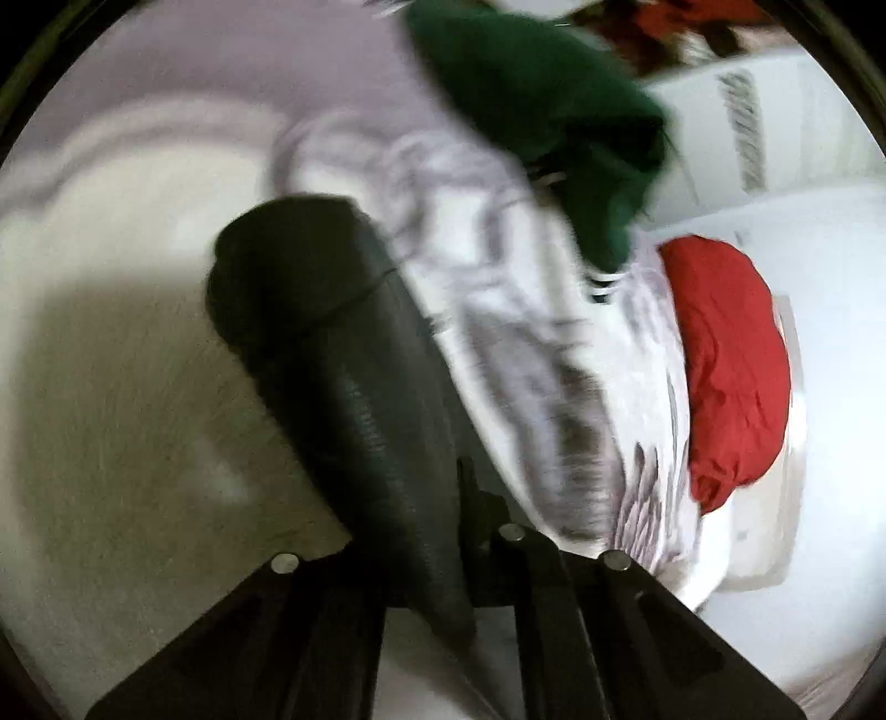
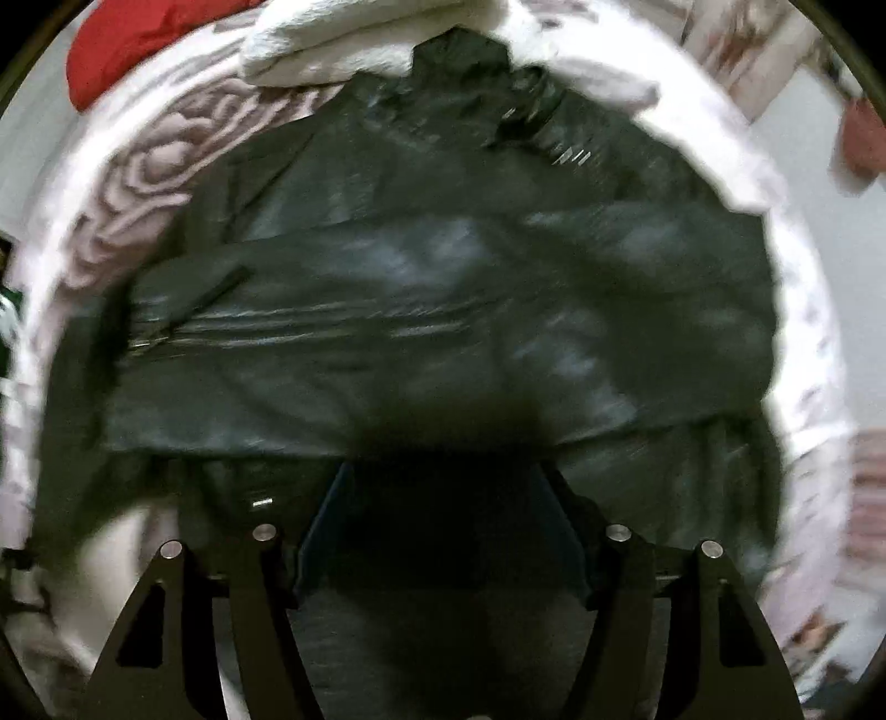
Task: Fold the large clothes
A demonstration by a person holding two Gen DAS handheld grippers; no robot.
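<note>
From my right camera I see a black jacket (image 2: 432, 288) spread over a bed covered by a white blanket with a grey rose pattern (image 2: 144, 177). The jacket has a shiny, leather-like surface with pale glints, a zip line running across its middle and a collar or hood bunched at the far end. Its long axis seems to run away from me, collar end far, with the width spanning nearly the whole view; motion blur keeps me from being surer. Beyond the collar lies a folded white towel (image 2: 332, 50), and a red cloth (image 2: 127, 39) sits at the far left.

My right claw (image 2: 443, 531) is spread wide, its fingers well apart over the near edge of the jacket, gripping nothing that I can see.

From my left camera, a long dark sleeve-like roll of black fabric (image 1: 332, 343) runs from the claw upward and to the left, its rounded end far from me. My left claw (image 1: 459, 531) appears clenched on this fabric, the two arms close together. To the right lie the patterned blanket (image 1: 526, 310), a green garment (image 1: 554, 111) and the red cloth (image 1: 731, 360).
</note>
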